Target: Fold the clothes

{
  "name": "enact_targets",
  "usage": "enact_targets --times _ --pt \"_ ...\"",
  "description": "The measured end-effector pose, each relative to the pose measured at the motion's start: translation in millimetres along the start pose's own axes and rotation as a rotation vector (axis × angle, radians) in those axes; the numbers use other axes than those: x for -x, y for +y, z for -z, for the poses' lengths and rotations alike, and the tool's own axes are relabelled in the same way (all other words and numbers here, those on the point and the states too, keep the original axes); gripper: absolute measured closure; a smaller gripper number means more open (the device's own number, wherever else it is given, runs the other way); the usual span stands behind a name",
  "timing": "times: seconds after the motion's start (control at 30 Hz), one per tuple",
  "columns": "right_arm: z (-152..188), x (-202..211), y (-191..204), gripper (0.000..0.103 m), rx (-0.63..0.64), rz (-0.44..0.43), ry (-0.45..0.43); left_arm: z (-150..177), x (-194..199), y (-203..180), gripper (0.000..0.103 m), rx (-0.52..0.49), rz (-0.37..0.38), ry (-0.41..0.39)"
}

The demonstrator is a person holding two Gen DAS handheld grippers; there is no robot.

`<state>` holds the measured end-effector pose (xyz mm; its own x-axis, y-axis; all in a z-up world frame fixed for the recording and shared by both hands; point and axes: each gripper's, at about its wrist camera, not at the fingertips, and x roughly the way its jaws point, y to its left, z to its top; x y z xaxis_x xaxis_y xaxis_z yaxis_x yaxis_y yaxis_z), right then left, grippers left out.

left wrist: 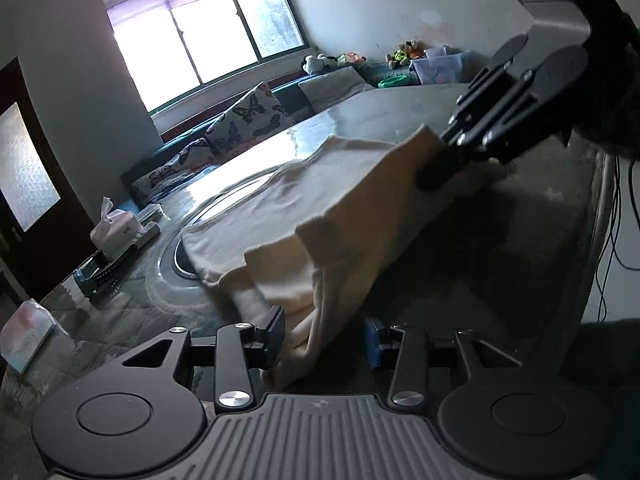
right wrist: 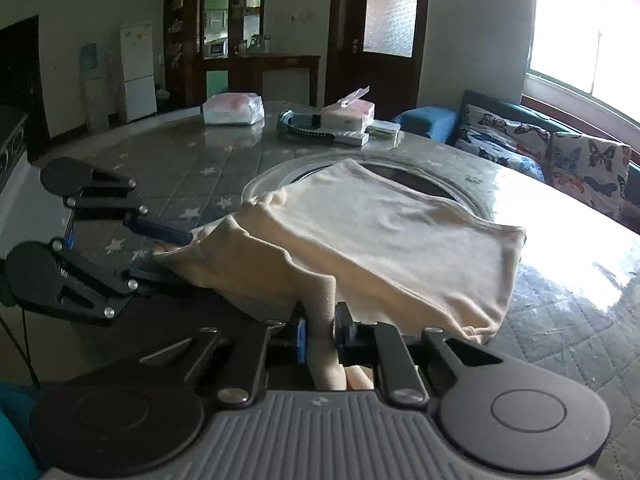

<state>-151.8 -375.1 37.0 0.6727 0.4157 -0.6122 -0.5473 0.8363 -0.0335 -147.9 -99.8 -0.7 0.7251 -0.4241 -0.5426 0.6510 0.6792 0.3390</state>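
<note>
Daylight from a wide window (left wrist: pixel 208 36) glares off a large round table (right wrist: pixel 560 248) under a clear quilted cover, with a sofa of butterfly cushions (right wrist: pixel 560 160) beyond it. On the table lies a cream garment (right wrist: pixel 380 232), its far part flat over the turntable ring (right wrist: pixel 460 196) at the table's middle, its near edge lifted off the surface.

In the right wrist view the right gripper (right wrist: pixel 320 336) is clenched on a bunched fold of the garment's near edge, the cloth pinched between its fingers and trailing down toward the camera. The left gripper (right wrist: pixel 176 256) meets the garment's left corner, one blue-padded finger (right wrist: pixel 160 230) above the cloth and one below.

From the left wrist view the left gripper (left wrist: pixel 324 338) has its fingers spread wide, with a hanging corner of the garment against the left finger (left wrist: pixel 274 328) and apart from the blue-padded one; whether it actually grips the cloth I cannot tell. The right gripper (left wrist: pixel 436 172) shows at the garment's far raised corner.

Beyond the garment, at the table's far side, sit a tissue box (right wrist: pixel 350 114), a plastic-wrapped pack (right wrist: pixel 234 110) and a dark brush-like item (right wrist: pixel 304 128).
</note>
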Motion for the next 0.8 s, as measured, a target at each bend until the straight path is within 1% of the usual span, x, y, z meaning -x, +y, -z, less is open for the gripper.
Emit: enact_targets --times 0.03,0.07,0.1,0.17,0.3,0.4,0.63,0.73,0.8 --pt "0.6 0.5 1.3 0.092 0.002 0.002 -0.005 0.6 0.3 0.0 0.080 -0.001 0.000 0.003" --pt "1.1 1.1 2.9 0.093 0.005 0.005 -0.011 0.8 1.5 0.0 0.090 -0.001 0.000 0.003" --pt "1.7 1.7 4.6 0.093 0.009 0.008 -0.016 0.8 2.9 0.0 0.095 -0.001 0.000 0.002" --pt "2.0 6.3 6.3 0.094 0.010 0.012 -0.035 -0.8 9.2 3.0 0.097 0.022 0.009 -0.014" --pt "1.5 24.2 11.3 0.094 0.017 0.018 -0.086 -6.3 26.9 8.9 0.098 0.046 0.018 -0.051" --pt "1.3 37.9 15.1 0.094 0.024 0.015 -0.102 -8.1 42.6 9.2 0.098 0.057 0.038 -0.064" --pt "7.3 79.5 33.7 0.094 0.045 -0.021 -0.108 -6.0 83.7 0.7 0.098 0.062 0.089 -0.097" --pt "6.3 91.2 40.5 0.094 0.060 -0.031 -0.104 -8.9 86.4 2.3 0.098 0.069 0.079 -0.105" --pt "2.6 93.1 40.8 0.094 0.070 -0.021 -0.106 -10.9 87.7 3.6 0.098 0.074 0.072 -0.110"
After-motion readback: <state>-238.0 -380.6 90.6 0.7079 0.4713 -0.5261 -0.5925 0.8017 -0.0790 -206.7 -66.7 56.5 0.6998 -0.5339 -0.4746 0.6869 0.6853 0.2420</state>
